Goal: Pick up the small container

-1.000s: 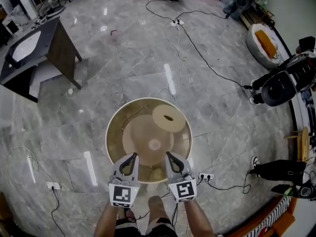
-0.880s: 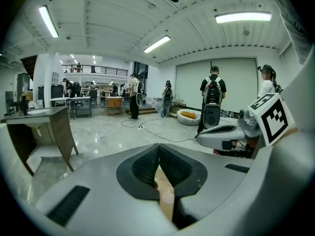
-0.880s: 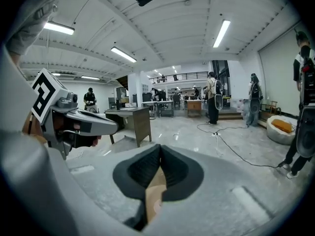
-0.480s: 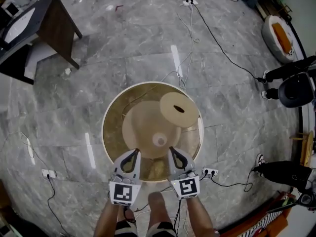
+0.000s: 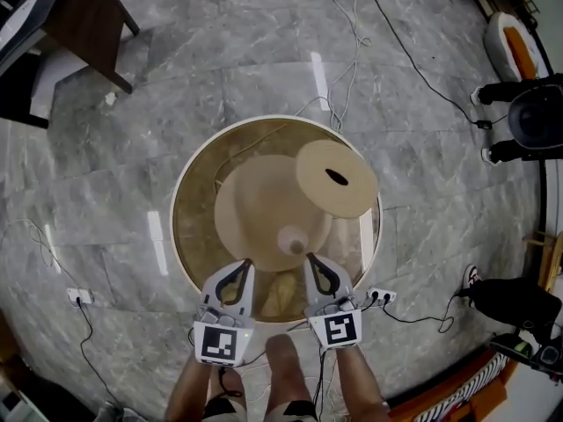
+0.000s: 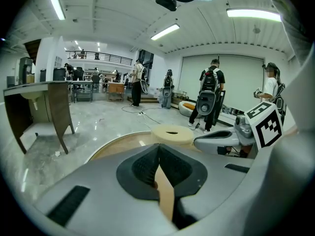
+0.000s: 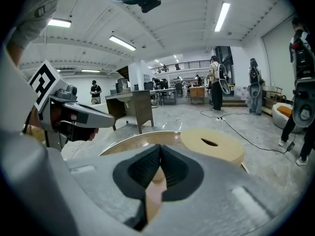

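Note:
A round glass-topped table [image 5: 189, 236] with a tan cone-shaped base stands in front of me. On its far right part sits a wide beige round container [image 5: 336, 178] with a dark slot in its top, also seen in the left gripper view [image 6: 172, 132] and the right gripper view [image 7: 212, 144]. A small pale round container [image 5: 293, 238] sits on the glass just beyond the right gripper. My left gripper [image 5: 247, 263] and right gripper [image 5: 309, 258] hover side by side over the near rim, both shut and empty, as the left gripper [image 6: 158, 146] and right gripper [image 7: 160, 146] views show.
A dark desk [image 5: 79, 7] stands at the far left. Cables [image 5: 347, 51] run across the grey marble floor, and a power strip [image 5: 378, 297] lies beside the table. A seated person's legs [image 5: 515, 301] and a wheeled machine [image 5: 537, 117] are at the right.
The view has dropped closer to the table, which now looks larger. Both grippers stay shut at the near rim, with the small container now closer to the right gripper's tips.

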